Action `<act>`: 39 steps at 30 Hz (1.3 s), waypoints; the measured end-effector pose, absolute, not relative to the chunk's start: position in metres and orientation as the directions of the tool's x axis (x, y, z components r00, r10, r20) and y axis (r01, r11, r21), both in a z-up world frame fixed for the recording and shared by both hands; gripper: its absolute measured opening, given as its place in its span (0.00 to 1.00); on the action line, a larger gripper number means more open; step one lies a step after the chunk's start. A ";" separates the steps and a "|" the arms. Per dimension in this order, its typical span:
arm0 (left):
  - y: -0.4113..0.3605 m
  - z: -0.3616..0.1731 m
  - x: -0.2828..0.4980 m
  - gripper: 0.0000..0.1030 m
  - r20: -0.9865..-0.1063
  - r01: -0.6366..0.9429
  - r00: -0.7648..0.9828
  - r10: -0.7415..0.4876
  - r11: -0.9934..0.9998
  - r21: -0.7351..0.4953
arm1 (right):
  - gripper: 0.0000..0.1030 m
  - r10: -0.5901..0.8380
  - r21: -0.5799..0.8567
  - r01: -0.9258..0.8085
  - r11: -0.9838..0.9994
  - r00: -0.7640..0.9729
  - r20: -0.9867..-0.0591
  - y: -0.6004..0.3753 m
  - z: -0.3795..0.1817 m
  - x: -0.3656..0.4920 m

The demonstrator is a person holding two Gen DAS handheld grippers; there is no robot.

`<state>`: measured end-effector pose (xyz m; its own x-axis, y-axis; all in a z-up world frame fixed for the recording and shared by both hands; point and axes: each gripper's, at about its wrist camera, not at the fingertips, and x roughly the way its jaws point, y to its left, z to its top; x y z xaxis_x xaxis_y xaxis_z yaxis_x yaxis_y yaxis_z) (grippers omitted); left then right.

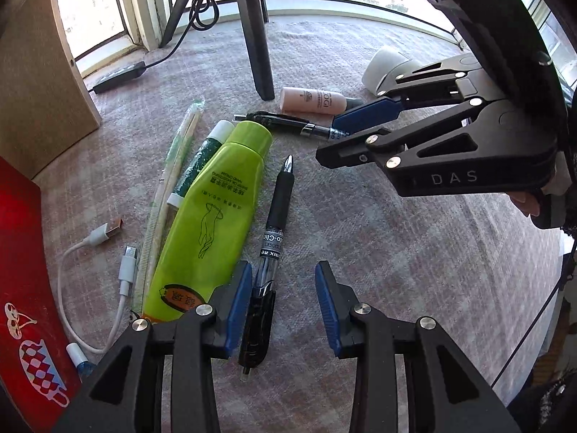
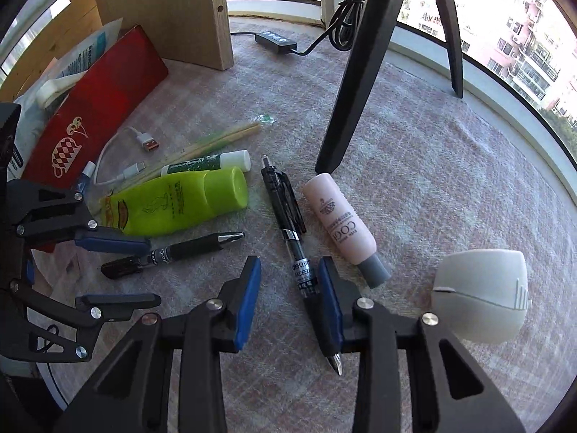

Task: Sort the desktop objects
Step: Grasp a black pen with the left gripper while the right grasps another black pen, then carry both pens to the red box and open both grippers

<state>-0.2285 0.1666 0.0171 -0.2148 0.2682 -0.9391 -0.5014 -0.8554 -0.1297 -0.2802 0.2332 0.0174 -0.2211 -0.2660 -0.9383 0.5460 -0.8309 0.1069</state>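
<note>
Two black pens lie on the grey cloth. My left gripper [image 1: 283,281] is open, and one black pen [image 1: 272,223] lies between its jaws close to the left pad; it also shows in the right wrist view [image 2: 173,250]. My right gripper [image 2: 290,281] is open around the second black pen [image 2: 288,223], which lies against its right pad; this pen also shows in the left wrist view [image 1: 285,122]. A green tube [image 1: 212,216] lies left of the first pen. A pink bottle [image 2: 339,223] lies right of the second pen.
A red box [image 2: 90,108], a white USB cable [image 1: 97,259], wrapped chopsticks [image 1: 173,180], a small green-white tube [image 1: 202,158], a white rounded object [image 2: 483,296], black tripod legs [image 2: 357,72], a wooden board [image 2: 173,11] and a power strip [image 2: 276,41] surround the pens.
</note>
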 end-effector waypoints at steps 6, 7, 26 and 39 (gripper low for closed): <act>0.170 0.017 -0.233 0.10 -0.943 -0.477 -0.209 0.259 -0.869 -0.133 | 0.12 -0.279 0.157 0.491 -0.857 -0.185 -0.942 0.243 0.018 -0.281; 0.170 0.017 -0.232 0.10 -0.941 -0.478 -0.204 0.270 -0.866 -0.145 | 0.11 -0.282 0.165 0.479 -0.862 -0.185 -0.941 0.246 0.018 -0.280; 0.141 0.091 -0.148 0.10 -0.882 -0.419 -0.343 0.324 -0.893 -0.165 | 0.11 -0.390 0.332 0.217 -0.918 -0.334 -0.858 0.283 0.083 -0.183; 0.044 0.143 -0.091 0.10 -0.848 -0.311 -0.465 0.255 -0.944 -0.113 | 0.11 -0.470 0.363 0.310 -0.879 -0.423 -0.775 0.218 0.169 -0.139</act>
<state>-0.0915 0.0443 0.1427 -0.4645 0.2546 -0.8482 -0.3114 -0.9436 -0.1127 -0.1388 0.2184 0.1688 -0.4229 -0.4696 -0.7750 0.3102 -0.8786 0.3630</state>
